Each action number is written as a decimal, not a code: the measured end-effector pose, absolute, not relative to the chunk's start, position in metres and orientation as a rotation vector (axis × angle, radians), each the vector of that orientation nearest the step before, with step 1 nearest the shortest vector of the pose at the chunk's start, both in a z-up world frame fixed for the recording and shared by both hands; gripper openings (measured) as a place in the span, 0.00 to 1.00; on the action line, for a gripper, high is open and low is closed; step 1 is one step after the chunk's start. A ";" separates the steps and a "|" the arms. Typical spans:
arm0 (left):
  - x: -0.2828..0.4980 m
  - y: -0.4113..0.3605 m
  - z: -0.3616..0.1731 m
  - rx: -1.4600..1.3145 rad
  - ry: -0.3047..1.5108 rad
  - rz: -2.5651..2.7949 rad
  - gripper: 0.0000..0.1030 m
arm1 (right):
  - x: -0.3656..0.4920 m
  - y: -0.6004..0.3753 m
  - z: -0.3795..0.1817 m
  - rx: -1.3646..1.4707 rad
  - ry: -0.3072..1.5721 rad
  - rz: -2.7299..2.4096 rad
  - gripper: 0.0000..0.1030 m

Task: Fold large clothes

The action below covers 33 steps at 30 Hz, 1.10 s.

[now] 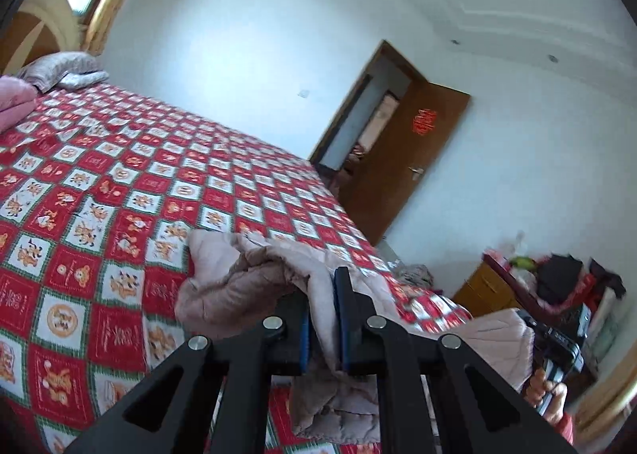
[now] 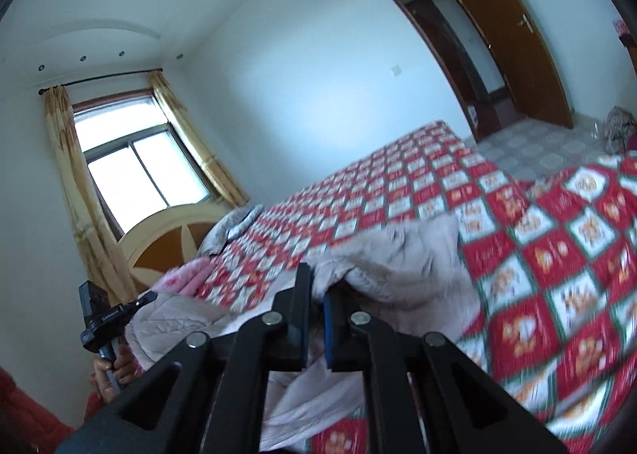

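A pale pink quilted garment (image 1: 247, 279) hangs lifted above the red-and-white checked bedspread (image 1: 119, 191). My left gripper (image 1: 323, 295) is shut on a fold of the garment, the cloth pinched between its blue pads. In the right wrist view the same quilted garment (image 2: 398, 267) drapes over the bedspread (image 2: 557, 255), and my right gripper (image 2: 317, 287) is shut on its edge. Each view shows the other hand-held gripper at the side: the right one (image 1: 557, 350), the left one (image 2: 99, 318), with cloth stretched between them.
Grey and pink bedding (image 1: 59, 72) is piled by the wooden headboard (image 2: 167, 239). A window with yellow curtains (image 2: 135, 159) is behind it. A brown door (image 1: 402, 159) stands open. A cluttered wooden cabinet (image 1: 537, 283) stands beyond the foot of the bed.
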<state>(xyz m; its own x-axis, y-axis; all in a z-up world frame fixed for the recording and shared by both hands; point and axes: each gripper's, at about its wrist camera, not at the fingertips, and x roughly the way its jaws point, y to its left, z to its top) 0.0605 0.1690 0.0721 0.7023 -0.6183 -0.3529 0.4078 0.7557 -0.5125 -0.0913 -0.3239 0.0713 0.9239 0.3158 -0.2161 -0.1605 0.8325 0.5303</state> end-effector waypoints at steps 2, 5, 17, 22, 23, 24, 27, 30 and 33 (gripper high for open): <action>0.081 0.165 0.071 -0.419 0.569 -0.545 0.10 | -0.064 -0.331 0.075 0.550 0.300 0.237 0.08; 0.121 0.156 0.063 -0.433 0.634 -0.493 0.10 | -0.021 -0.339 0.076 0.541 0.318 0.201 0.08; 0.231 0.112 0.023 -0.338 0.768 -0.332 0.10 | 0.107 -0.360 0.037 0.562 0.419 0.045 0.08; 0.281 0.096 -0.009 -0.312 0.832 -0.257 0.10 | 0.158 -0.372 0.013 0.582 0.466 -0.030 0.08; 0.289 0.094 -0.017 -0.310 0.845 -0.249 0.13 | 0.169 -0.373 0.006 0.575 0.486 -0.052 0.08; 0.295 0.093 -0.023 -0.313 0.861 -0.240 0.13 | 0.178 -0.373 -0.001 0.564 0.499 -0.070 0.08; 0.318 0.095 -0.051 -0.381 0.928 -0.234 0.16 | 0.205 -0.374 -0.029 0.541 0.558 -0.141 0.09; 0.334 0.105 -0.065 -0.503 0.982 -0.291 0.22 | 0.227 -0.381 -0.061 0.570 0.617 -0.176 0.10; 0.344 0.124 -0.065 -0.616 1.027 -0.380 0.27 | 0.234 -0.386 -0.078 0.591 0.610 -0.179 0.10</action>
<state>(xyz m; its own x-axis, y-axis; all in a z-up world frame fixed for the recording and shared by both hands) 0.3441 0.1236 -0.0648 0.4753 -0.5646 -0.6748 0.0114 0.7708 -0.6369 0.2342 -0.3858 -0.0777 0.8102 0.0117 -0.5861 0.3267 0.8211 0.4680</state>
